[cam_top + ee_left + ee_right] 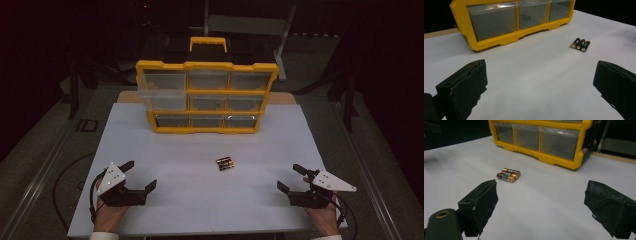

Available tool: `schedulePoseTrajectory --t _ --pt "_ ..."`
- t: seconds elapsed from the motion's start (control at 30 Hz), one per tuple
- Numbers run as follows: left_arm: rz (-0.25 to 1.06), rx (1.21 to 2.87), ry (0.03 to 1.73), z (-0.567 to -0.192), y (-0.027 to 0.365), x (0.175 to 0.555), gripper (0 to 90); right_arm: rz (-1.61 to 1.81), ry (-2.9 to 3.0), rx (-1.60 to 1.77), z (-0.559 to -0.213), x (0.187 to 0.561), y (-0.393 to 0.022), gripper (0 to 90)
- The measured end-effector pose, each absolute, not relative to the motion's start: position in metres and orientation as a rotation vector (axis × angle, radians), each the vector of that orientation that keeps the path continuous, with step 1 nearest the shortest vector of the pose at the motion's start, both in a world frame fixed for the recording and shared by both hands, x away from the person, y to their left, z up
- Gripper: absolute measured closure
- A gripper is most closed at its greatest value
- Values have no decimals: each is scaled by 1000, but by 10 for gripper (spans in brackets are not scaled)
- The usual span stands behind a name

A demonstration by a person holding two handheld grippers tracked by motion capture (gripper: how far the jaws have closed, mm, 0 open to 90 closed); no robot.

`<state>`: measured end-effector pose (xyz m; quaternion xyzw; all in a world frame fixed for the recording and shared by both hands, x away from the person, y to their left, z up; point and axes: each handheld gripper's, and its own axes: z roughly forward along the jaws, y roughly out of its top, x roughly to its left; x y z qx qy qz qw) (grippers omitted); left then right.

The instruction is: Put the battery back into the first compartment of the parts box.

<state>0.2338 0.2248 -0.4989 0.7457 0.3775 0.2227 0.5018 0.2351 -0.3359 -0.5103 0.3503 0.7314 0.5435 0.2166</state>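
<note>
Mid-bench, three batteries (225, 164) lie side by side, well ahead of both hands; right gripper (295, 179) sits somewhat nearer than left gripper (140, 175), both with fingers spread wide, holding nothing.

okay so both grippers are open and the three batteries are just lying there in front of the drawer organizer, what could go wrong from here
1. The three batteries lie touching, side by side; closing the right gripper or left gripper on one would likely nudge its neighbours, and round cells may roll across the smooth white table.
2. The yellow drawer organizer has one top-left drawer protruding; a passing gripper could catch it.
</note>
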Motion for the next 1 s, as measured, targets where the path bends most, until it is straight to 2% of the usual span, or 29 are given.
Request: schedulePoseTrajectory --t 0.4,1.0 --pt "547 1822 921 -500 221 233 1 1477 2060 989 -507 238 -331 101" --pt "541 1859 912 -501 214 235 1 1452 2130 921 -484 255 -312 102"
